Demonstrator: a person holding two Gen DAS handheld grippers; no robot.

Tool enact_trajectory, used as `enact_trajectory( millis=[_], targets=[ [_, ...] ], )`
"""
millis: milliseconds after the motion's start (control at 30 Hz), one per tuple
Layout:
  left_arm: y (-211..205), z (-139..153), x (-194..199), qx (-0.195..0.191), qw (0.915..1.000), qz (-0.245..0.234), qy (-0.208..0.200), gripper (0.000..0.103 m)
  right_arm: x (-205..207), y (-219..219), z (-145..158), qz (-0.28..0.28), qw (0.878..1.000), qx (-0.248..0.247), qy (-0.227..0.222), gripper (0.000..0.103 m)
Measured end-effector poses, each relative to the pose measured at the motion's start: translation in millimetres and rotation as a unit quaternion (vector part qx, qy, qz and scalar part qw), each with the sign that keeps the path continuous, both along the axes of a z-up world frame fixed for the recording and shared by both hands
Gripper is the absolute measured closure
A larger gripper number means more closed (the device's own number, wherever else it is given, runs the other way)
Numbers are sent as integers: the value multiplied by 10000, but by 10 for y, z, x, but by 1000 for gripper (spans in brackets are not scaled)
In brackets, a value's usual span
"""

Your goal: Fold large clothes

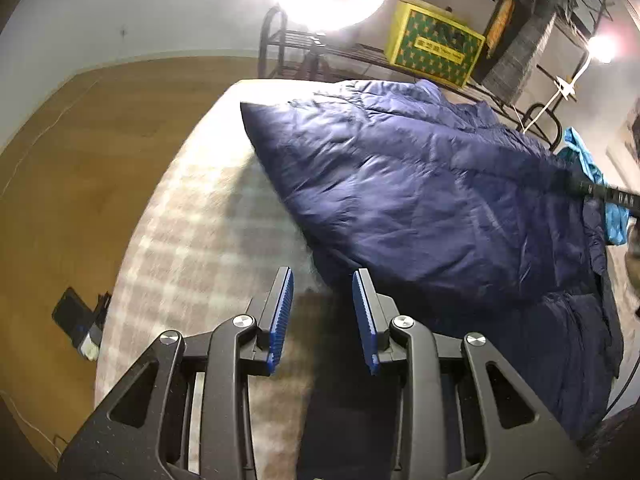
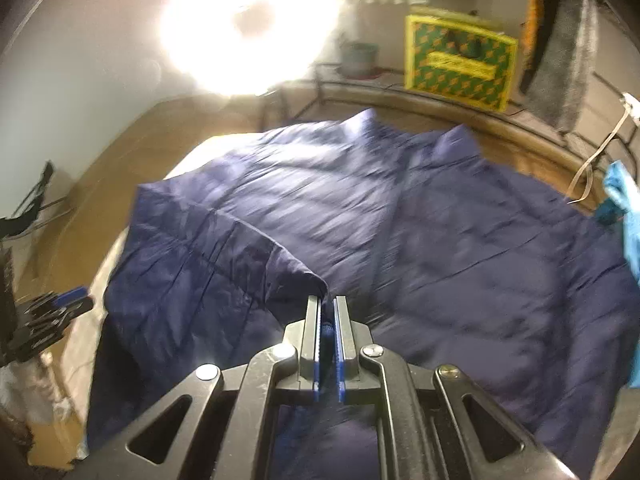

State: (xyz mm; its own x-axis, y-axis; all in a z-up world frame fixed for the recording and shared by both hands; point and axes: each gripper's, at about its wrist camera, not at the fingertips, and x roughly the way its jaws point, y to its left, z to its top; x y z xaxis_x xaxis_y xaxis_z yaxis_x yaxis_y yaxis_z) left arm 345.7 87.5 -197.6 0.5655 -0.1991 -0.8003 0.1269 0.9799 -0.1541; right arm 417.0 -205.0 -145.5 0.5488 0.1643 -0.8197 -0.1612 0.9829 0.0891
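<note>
A large navy padded coat point(image 1: 420, 184) lies spread on a checked beige bed cover point(image 1: 192, 248). My left gripper point(image 1: 323, 276) is open and empty, hovering over the cover just left of the coat's near edge. In the right wrist view the coat point(image 2: 420, 232) fills the middle. My right gripper point(image 2: 328, 304) is shut on a fold of the coat's sleeve or edge point(image 2: 304, 276) and holds it lifted over the coat's body. The right gripper's body also shows at the far right of the left wrist view point(image 1: 612, 196).
A yellow and green box point(image 1: 436, 46) stands on a black metal rack behind the bed. A light blue cloth point(image 1: 600, 184) lies at the coat's right. Wooden floor point(image 1: 72, 168) lies left of the bed, with a dark device point(image 1: 76, 324) on it. Bright lamps glare above.
</note>
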Motion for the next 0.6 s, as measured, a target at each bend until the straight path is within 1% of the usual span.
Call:
enact_trajectory(
  millis=[100,200,267,400,500,600],
  targets=[
    [-147,6,143,-56,9999,-109,-2,73,142,-253,51,-238,9991,-311,-169,100],
    [-308,19,277,-24,9998,-203,-90,72,276,-585,55,-554,9974,-398,-216,100],
    [-413,4,370,-7,9996,-274,-95,73,367,-842,23,-794,9958,-397,-229,100],
    [-644,-97,565,158,9989,-443,-46,72,507,-1170,-97,-1072,9932,-417,-169,100],
    [-753,-208,682,210,9986,-484,55,72,618,-1278,-143,-1138,9926,-375,-191,100],
    [-777,-316,739,236,9985,-461,155,73,739,-1349,-146,-1109,9934,-163,-245,100]
  ],
)
